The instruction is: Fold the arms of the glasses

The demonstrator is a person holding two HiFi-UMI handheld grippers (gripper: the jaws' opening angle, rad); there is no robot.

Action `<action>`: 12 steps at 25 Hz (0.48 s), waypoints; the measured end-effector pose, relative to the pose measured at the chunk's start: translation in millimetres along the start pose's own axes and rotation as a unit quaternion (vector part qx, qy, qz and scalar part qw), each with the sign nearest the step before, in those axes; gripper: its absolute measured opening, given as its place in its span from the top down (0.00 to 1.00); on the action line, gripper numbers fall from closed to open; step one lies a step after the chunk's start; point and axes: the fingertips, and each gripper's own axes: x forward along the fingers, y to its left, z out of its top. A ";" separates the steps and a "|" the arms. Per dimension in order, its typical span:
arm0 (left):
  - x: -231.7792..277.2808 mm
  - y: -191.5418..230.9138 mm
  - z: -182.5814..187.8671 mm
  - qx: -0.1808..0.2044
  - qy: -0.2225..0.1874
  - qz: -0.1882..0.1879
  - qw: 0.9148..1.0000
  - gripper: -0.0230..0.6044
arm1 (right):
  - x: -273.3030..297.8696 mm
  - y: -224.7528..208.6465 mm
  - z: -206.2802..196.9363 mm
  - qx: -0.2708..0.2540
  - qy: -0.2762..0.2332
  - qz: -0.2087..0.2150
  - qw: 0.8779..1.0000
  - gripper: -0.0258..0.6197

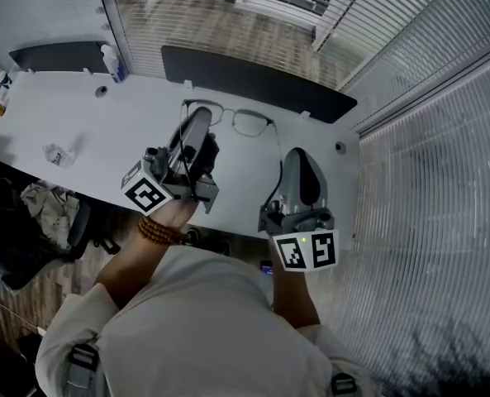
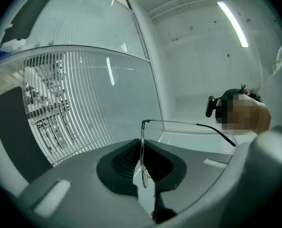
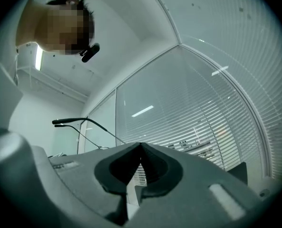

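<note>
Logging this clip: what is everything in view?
thin dark metal-framed glasses: one, arms open, over the table's middle
white table: one, below the grippers
white bottle with blue cap: one, table's far left
small clear crumpled item: one, table's left
black panels: two, along table's far edge
brown bead bracelet: one, left wrist
left gripper: grey, shut on glasses' rim
right gripper: grey, jaws together, beside a glasses arm
</note>
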 end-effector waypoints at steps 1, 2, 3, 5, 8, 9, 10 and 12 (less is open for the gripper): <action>1.0 -0.5 0.1 0.000 0.000 -0.001 1.000 0.95 | -0.1 1.8 2.4 0.000 -0.003 0.003 1.000 0.96; 1.9 -0.9 0.1 0.000 0.000 -0.002 1.000 0.95 | -0.2 4.0 4.9 0.000 -0.005 0.007 1.000 0.96; 2.6 -1.2 -0.1 0.000 0.000 -0.003 1.000 0.95 | -0.2 6.4 7.4 0.000 -0.008 0.010 1.000 0.96; 3.1 -1.0 -1.2 0.000 0.002 -0.005 1.000 0.95 | 0.3 11.7 11.8 -0.002 -0.014 0.018 1.000 0.96; 3.3 -0.7 -2.2 -0.001 0.005 -0.006 1.000 0.95 | 3.0 20.2 17.8 -0.007 -0.018 0.032 0.999 0.96; 3.7 -1.3 -2.4 -0.001 0.007 -0.006 1.000 0.95 | 4.2 23.0 19.9 -0.009 -0.019 0.037 0.999 0.96; 4.4 -2.1 -2.9 -0.001 0.008 -0.007 1.000 0.95 | 5.4 25.8 21.6 -0.011 -0.019 0.042 0.999 0.96; 5.9 -3.7 -5.7 0.002 0.013 -0.007 1.000 0.95 | 7.2 30.6 23.9 -0.015 -0.019 0.051 0.998 0.96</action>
